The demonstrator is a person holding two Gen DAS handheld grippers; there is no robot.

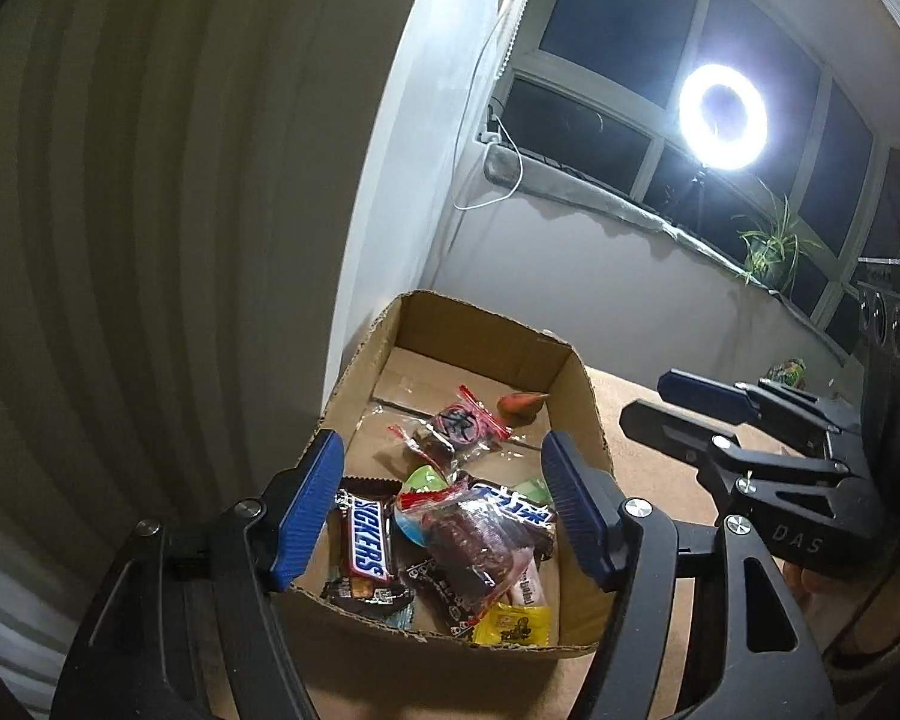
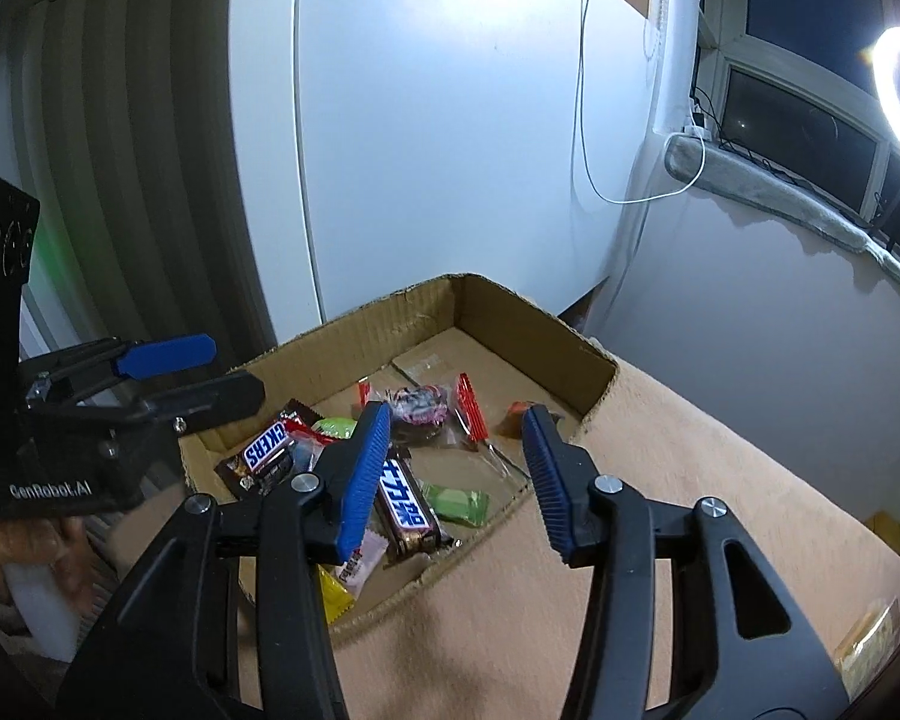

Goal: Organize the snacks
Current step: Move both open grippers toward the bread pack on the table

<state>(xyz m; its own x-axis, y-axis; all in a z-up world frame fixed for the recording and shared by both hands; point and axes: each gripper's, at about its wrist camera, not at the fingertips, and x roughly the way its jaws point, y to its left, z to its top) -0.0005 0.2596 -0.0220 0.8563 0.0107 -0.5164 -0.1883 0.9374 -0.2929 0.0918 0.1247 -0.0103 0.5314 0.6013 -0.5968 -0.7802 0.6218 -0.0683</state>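
brown cardboard box (image 1: pixel 363 360), blue-padded black left gripper (image 1: pixel 441 513)

A ring light (image 1: pixel 723 117) is glowing in front of the dark window (image 1: pixel 624 24), standing on a thin stand by the sill (image 1: pixel 600 195). A potted plant (image 1: pixel 771 249) is sitting further along the sill, its leaves spreading outward. A white cable (image 2: pixel 582 90) is hanging down the wall (image 2: pixel 450 120) and looping across to a plug at the sill's end. A ribbed curtain (image 1: pixel 120 210) is hanging at the left. A tan cloth (image 2: pixel 690 450) is covering the table.
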